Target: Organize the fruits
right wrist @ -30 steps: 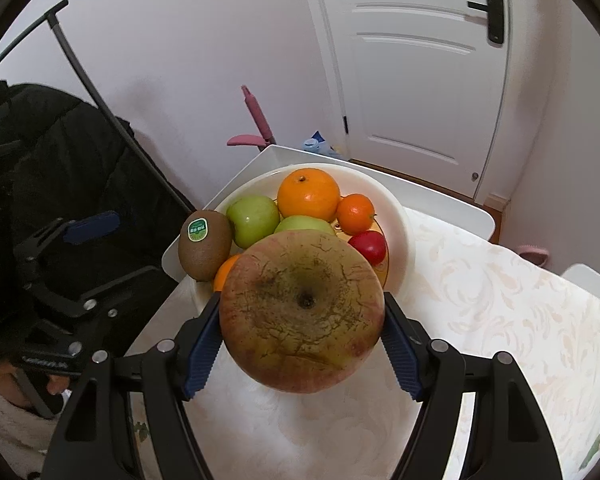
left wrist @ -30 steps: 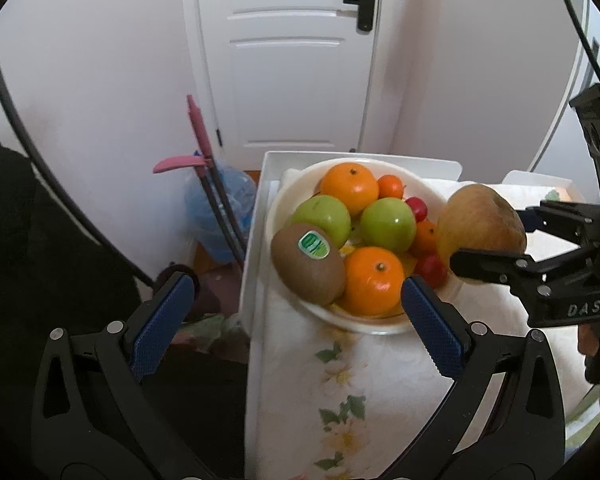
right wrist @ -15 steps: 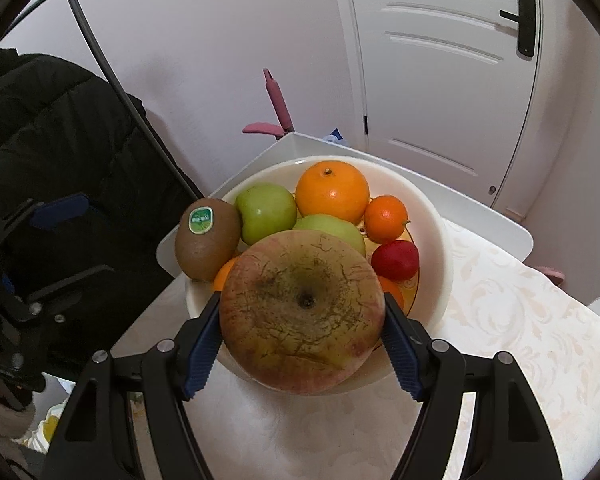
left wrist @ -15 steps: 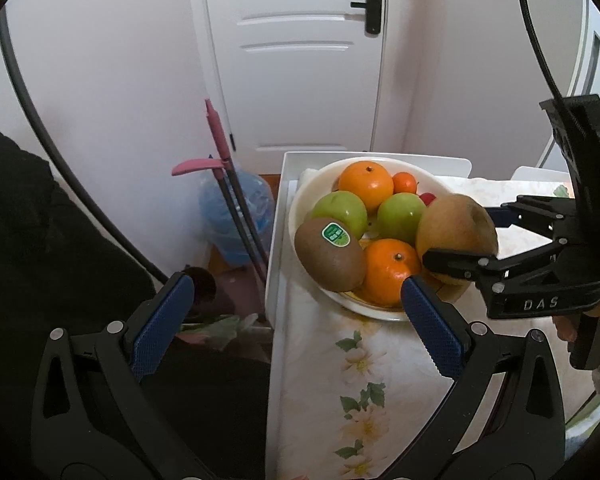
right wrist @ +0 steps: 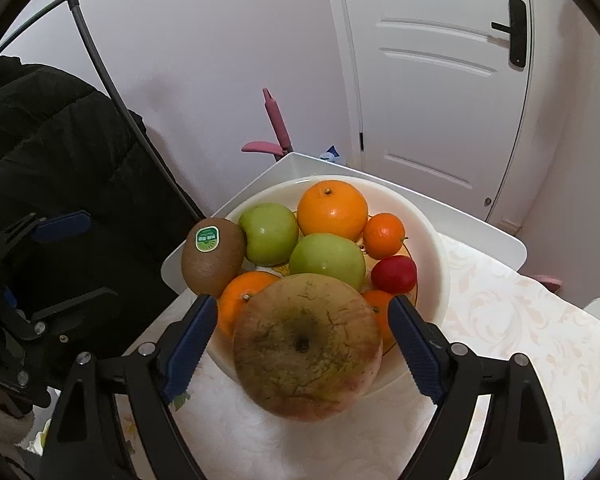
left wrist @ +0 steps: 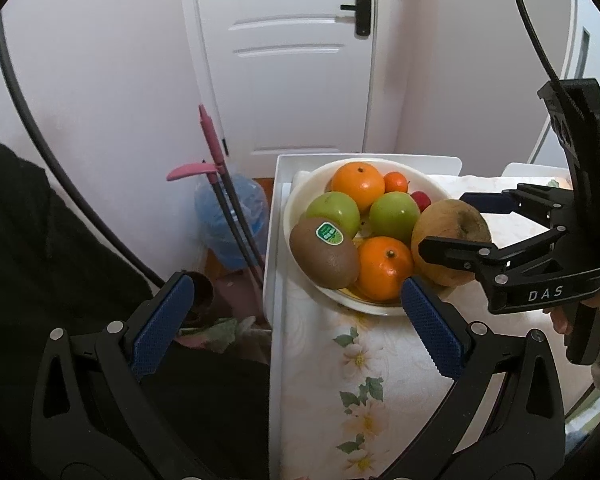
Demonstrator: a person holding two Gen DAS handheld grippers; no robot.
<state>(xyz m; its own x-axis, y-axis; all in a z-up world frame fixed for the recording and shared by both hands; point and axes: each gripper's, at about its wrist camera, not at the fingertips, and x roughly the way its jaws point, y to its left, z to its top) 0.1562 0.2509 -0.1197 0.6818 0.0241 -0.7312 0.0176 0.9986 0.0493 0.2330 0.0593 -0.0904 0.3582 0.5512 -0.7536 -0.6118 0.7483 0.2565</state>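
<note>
A white bowl on the table holds oranges, two green apples, a kiwi with a green sticker and a small red fruit. A large brownish apple rests on the bowl's near rim. My right gripper is open, its blue pads apart from the apple on both sides. In the left wrist view the bowl, the brownish apple and the right gripper show. My left gripper is open and empty, in front of the bowl at the table's left edge.
The table has a white raised rim and a floral cloth. To its left stand a pink-handled tool and a blue bag. A white door is behind. A dark jacket is at left.
The right gripper opened and let go of the brownish apple, which now sits on the bowl's rim. The left gripper drew back a little from the bowl.
</note>
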